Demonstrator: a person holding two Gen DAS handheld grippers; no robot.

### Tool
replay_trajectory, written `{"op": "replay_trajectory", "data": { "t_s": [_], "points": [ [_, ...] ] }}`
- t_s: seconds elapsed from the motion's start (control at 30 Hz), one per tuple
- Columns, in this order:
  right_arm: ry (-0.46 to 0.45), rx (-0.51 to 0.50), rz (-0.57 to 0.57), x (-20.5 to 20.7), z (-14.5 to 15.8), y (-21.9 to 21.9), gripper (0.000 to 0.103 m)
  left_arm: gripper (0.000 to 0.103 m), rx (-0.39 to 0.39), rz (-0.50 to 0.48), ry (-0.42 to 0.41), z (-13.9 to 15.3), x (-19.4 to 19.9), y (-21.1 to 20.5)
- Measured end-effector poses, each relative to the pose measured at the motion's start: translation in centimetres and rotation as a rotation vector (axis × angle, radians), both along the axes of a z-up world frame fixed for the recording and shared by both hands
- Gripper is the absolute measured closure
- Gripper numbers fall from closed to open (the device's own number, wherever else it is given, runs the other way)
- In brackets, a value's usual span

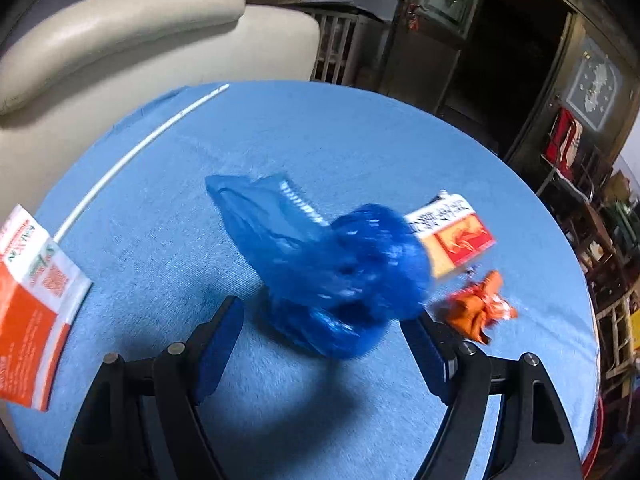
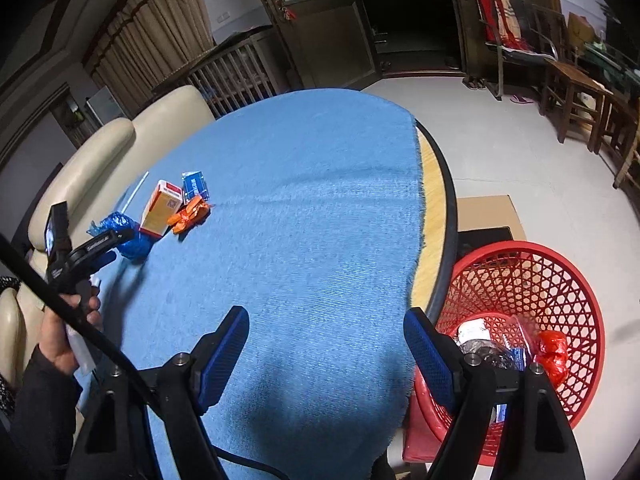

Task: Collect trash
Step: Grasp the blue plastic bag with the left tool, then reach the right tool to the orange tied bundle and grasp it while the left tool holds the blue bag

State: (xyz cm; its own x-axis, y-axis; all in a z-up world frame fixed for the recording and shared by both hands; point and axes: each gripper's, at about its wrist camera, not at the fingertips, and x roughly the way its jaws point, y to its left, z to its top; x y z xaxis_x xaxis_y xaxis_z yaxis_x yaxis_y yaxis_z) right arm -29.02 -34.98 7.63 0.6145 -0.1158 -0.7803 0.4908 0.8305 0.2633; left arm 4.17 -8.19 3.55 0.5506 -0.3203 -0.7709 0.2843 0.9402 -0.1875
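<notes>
Left claw (image 1: 322, 344) fingers apart, empty, crumpled blue plastic bag (image 1: 328, 264) just ahead on blue-clothed counter (image 1: 160, 240). Right claw (image 2: 326, 354) apart, empty, beside red basket (image 2: 560, 280).

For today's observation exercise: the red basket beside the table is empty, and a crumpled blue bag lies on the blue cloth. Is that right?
Not quite. The red basket is not empty: the right wrist view shows wrappers and a red bag inside. The crumpled blue bag does lie on the blue cloth.

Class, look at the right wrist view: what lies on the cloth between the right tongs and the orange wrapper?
Nothing: in the right wrist view only bare blue cloth stretches from the right tongs to the orange wrapper.
</notes>
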Motion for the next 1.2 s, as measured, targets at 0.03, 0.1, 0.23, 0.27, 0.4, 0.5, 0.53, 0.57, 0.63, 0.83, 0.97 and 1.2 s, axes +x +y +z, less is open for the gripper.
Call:
{"op": "replay_trajectory", "data": {
  "t_s": [0.03, 0.1, 0.23, 0.27, 0.4, 0.5, 0.53, 0.57, 0.63, 0.83, 0.97, 1.2],
  "points": [
    [0.004, -0.002, 0.002, 0.2, 0.0, 0.1, 0.021, 0.027, -0.014, -0.006, 0.001, -0.2, 0.3, 0.1],
    [0.012, -0.002, 0.006, 0.7, -0.1, 0.3, 0.021, 0.052, 0.01, -0.019, 0.003, -0.4, 0.8, 0.1],
    [0.025, 0.001, 0.018, 1.6, -0.4, 0.8, 0.021, 0.055, 0.029, -0.002, -0.003, -0.1, 0.6, 0.8],
    [0.026, 0.001, 0.024, 1.9, -0.4, 1.0, 0.021, 0.055, 0.042, 0.0, -0.008, 0.0, 0.2, 1.0],
    [0.022, 0.008, 0.057, 3.0, -0.5, 2.1, 0.021, 0.055, 0.059, 0.025, -0.011, 0.2, -1.2, 2.4],
    [0.015, 0.016, 0.091, 3.8, -0.6, 3.3, 0.021, 0.055, 0.062, 0.052, -0.009, 0.6, -2.7, 3.7],
    [0.013, 0.017, 0.099, 3.9, -0.6, 3.6, 0.021, 0.055, 0.065, 0.063, -0.011, 0.7, -3.2, 4.1],
    [0.01, 0.02, 0.112, 4.1, -0.7, 4.1, 0.021, 0.055, 0.065, 0.074, -0.012, 0.8, -3.5, 4.4],
    [0.004, 0.025, 0.134, 4.2, -0.8, 4.9, 0.021, 0.055, 0.068, 0.085, -0.013, 1.1, -4.6, 5.0],
    [-0.019, 0.041, 0.171, 3.5, -0.9, 6.1, 0.021, 0.055, 0.103, 0.107, -0.01, 1.5, -7.4, 5.2],
    [-0.039, 0.054, 0.172, 2.6, -0.9, 5.9, 0.021, 0.055, 0.127, 0.112, -0.013, 2.0, -10.0, 4.5],
    [-0.077, 0.079, 0.159, 1.0, -0.7, 5.1, 0.021, 0.055, 0.174, 0.093, -0.029, 2.4, -12.4, 2.7]
  ]
}}
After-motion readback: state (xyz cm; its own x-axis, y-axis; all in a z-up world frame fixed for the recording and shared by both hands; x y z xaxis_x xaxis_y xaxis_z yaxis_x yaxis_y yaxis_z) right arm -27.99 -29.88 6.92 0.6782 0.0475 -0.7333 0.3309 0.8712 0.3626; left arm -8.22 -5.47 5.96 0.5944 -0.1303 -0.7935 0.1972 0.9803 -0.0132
